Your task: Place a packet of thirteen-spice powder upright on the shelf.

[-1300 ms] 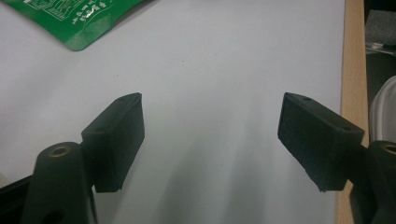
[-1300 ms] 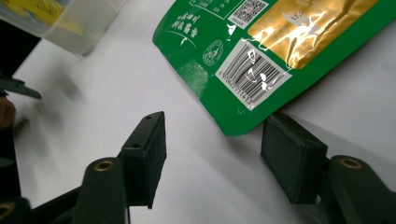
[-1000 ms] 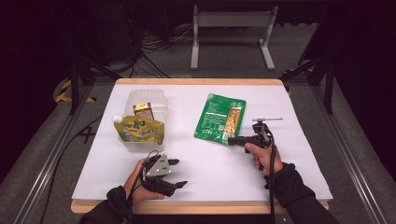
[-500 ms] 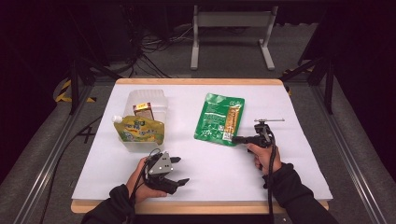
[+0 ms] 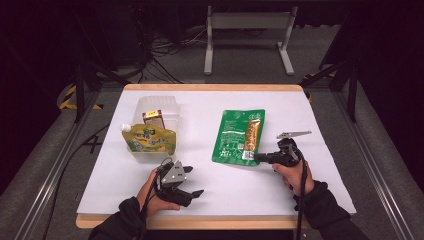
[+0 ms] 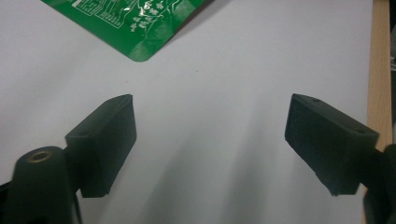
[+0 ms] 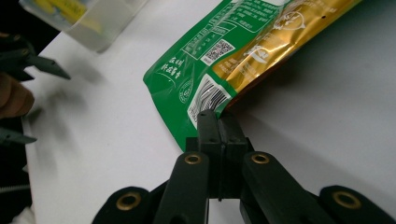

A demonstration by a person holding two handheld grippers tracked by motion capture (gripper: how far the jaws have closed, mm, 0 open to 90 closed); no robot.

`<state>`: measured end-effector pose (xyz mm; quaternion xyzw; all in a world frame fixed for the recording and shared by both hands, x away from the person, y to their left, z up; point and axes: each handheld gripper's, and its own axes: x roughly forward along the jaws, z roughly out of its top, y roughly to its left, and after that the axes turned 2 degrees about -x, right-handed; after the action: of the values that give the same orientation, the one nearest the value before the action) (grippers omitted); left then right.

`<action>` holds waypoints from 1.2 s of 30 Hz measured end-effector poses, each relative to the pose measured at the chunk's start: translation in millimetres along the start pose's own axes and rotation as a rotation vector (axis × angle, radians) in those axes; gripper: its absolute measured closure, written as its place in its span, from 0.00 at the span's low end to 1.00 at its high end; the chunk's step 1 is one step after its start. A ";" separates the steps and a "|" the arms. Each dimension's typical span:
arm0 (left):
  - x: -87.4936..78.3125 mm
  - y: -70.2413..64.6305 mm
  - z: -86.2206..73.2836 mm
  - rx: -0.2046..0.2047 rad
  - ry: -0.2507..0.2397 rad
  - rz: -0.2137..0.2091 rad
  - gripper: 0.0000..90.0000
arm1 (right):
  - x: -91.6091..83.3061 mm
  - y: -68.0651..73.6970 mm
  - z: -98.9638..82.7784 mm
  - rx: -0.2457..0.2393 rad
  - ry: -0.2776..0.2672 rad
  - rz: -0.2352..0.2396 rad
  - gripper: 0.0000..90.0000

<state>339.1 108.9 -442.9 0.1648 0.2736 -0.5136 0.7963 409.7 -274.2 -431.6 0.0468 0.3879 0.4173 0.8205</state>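
A green and gold food pouch (image 5: pixel 237 137) lies mid-table on the white sheet. My right gripper (image 5: pixel 257 157) is shut on its near right corner; in the right gripper view the black jaws (image 7: pixel 218 119) pinch the pouch (image 7: pixel 224 60) by the barcode, and that edge is raised slightly off the sheet. My left gripper (image 5: pixel 194 181) rests near the front edge, left of the pouch. Its jaws have just been opening and now stand wide with nothing between them (image 6: pixel 210 140). One corner of the pouch (image 6: pixel 135 28) lies beyond them.
A clear plastic tub (image 5: pixel 170 106) stands at the left rear, holding a small carton (image 5: pixel 152 119), with a yellow-green spouted pouch (image 5: pixel 149 140) leaning on its front. The table's wooden front edge (image 5: pixel 210 223) runs close behind both hands.
My right gripper has closed on the pouch's corner and shifted slightly right with it. The left gripper's jaws have spread wider while the hand stayed put.
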 end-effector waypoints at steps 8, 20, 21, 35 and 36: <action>12.6 0.8 7.9 0.001 0.017 0.007 0.19 | -7.6 3.5 -9.3 -0.061 0.037 0.018 1.00; 35.0 13.7 22.2 -0.048 0.034 0.007 0.21 | -10.8 7.7 -8.4 -0.192 0.028 -0.013 0.99; 38.2 15.7 23.1 -0.063 0.030 0.002 0.20 | -11.9 9.6 -8.0 -0.210 0.019 -0.012 0.99; 63.5 22.7 38.8 -0.121 0.050 -0.033 0.19 | -19.0 29.1 -10.2 -0.429 -0.067 -0.020 1.00; 63.7 20.3 39.5 -0.099 0.053 -0.030 0.21 | -19.4 30.9 -9.8 -0.438 -0.071 -0.023 1.00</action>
<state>388.6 49.6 -450.4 0.1345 0.3222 -0.5069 0.7881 376.3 -270.7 -414.4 -0.1224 0.2592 0.4803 0.8289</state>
